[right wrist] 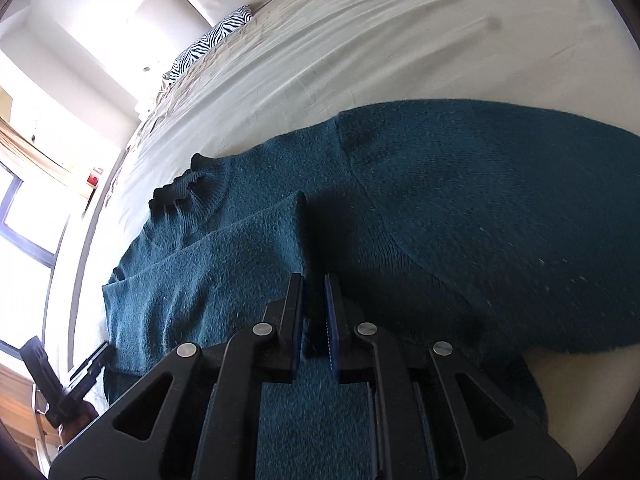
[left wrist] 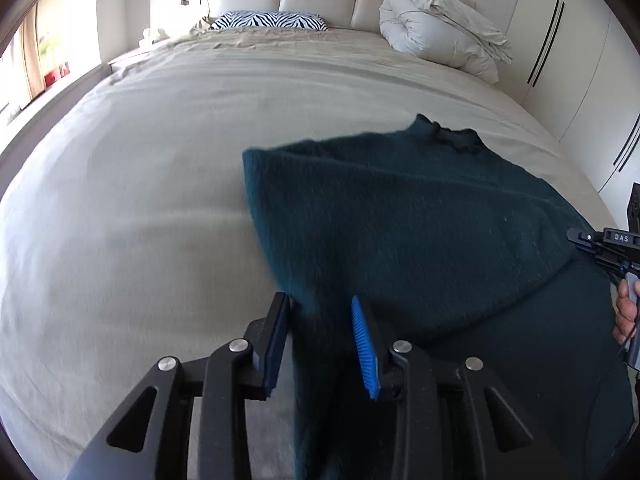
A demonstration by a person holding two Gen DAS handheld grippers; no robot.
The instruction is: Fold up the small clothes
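A dark teal knitted sweater (left wrist: 420,216) lies on the beige bed sheet (left wrist: 140,200), its ribbed collar toward the headboard. My left gripper (left wrist: 320,312) is open, its jaws standing either side of the sweater's left edge, which hangs between them. In the right wrist view the sweater (right wrist: 460,208) fills the middle, with one part folded over the body. My right gripper (right wrist: 314,292) has its jaws close together on a fold of the sweater. The right gripper also shows at the right edge of the left wrist view (left wrist: 608,248).
A rolled white duvet (left wrist: 440,28) and a zebra-print pillow (left wrist: 268,21) lie at the headboard. White wardrobe doors (left wrist: 580,60) stand to the right. A window (right wrist: 28,208) is on the left side.
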